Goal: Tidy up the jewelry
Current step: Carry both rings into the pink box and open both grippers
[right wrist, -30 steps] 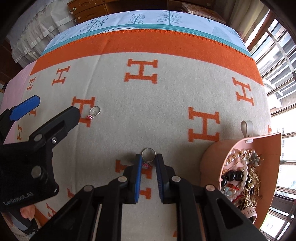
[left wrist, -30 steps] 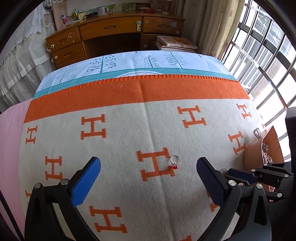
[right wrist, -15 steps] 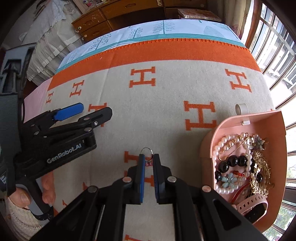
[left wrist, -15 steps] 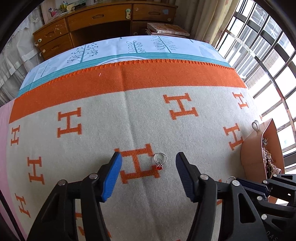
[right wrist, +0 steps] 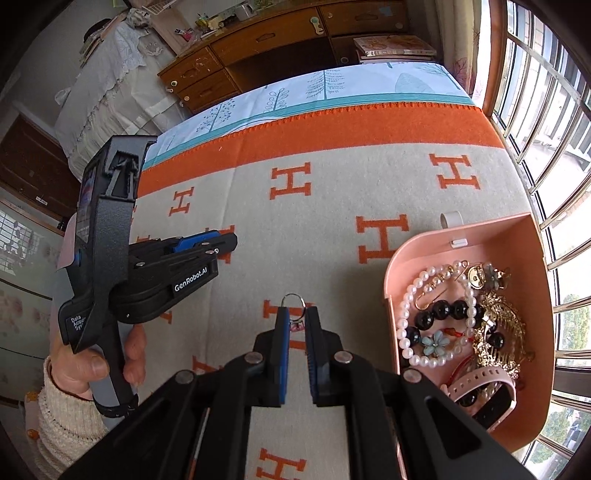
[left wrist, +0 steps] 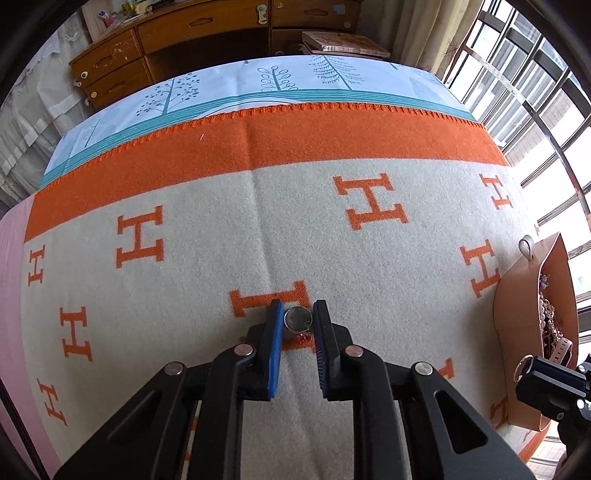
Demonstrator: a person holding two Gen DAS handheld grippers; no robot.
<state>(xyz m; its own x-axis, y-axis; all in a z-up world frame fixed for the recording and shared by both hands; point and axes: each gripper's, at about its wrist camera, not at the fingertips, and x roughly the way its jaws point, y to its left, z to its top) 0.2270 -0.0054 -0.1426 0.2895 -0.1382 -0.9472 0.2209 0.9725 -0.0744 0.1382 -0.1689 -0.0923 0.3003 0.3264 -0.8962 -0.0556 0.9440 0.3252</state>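
The left tool [left wrist: 297, 316] is closing narrowly around a ring [left wrist: 297, 319] lying on the blanket [left wrist: 207, 258]; it should pinch the band squarely. The right tool [right wrist: 294, 318] is gripping another ring [right wrist: 294, 307], left of the pink box [right wrist: 532, 236].

"GenRobot.AI" on the left hand-held gripper [right wrist: 221, 248]; orange "H"s on the blanket [right wrist: 351, 206]

Both grippers are black plastic with blue-padded jaws and silver screws; the left gripper [right wrist: 221, 245] bears white "GenRobot.AI" lettering, above a cream knitted sleeve [right wrist: 61, 417]

Home bedroom: blanketed bed [left wrist: 221, 221], wooden desk [left wrist: 207, 33], curtains [left wrist: 424, 29]
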